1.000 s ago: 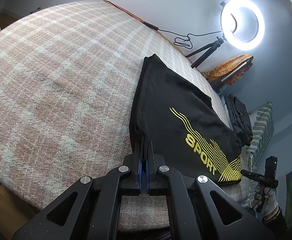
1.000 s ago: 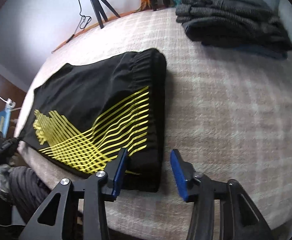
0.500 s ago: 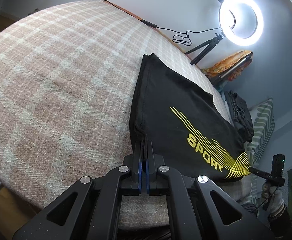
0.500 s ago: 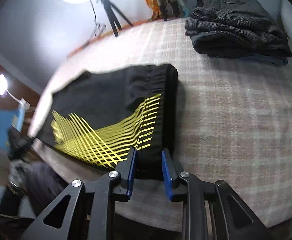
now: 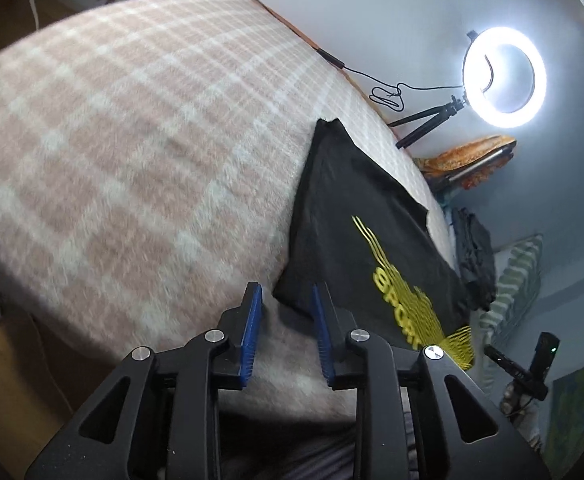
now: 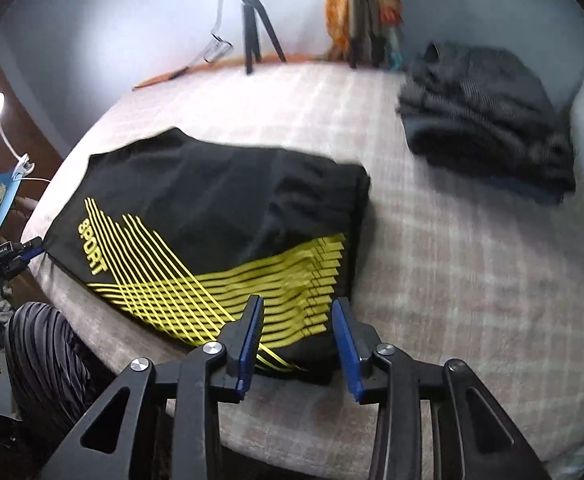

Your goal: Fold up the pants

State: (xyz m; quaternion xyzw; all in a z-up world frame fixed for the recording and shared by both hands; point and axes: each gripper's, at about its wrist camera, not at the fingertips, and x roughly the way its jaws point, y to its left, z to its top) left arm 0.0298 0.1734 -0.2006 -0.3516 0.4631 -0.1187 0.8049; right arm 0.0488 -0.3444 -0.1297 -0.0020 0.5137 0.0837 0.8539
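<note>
Black fabric with yellow stripes fills the middle of my right wrist view: the pants lie folded flat on the plaid blanket, the word SPORT reading along the left side of the print. My right gripper sits at the bottom centre of that frame with its blue pads spread wide, and the near corner of the pants, by the gathered waistband edge, lies between them. I can't see either pad pressing the cloth, so it has hold of nothing. At the far left edge of this frame I can see my left gripper with its blue tip right at the opposite corner of the pants.

Over to the left wrist view: my left gripper is parted too, blue pads apart, and the pointed black corner of the pants sits just ahead of the gap, close to the right pad. Nothing gripped there either. The pants run away toward the upper right of this frame across the pink-and-white blanket.

Upper right in the right wrist view, a stack of dark folded clothes rests well apart from the pants. A glowing ring light on a tripod stands in the upper right of the left view.
</note>
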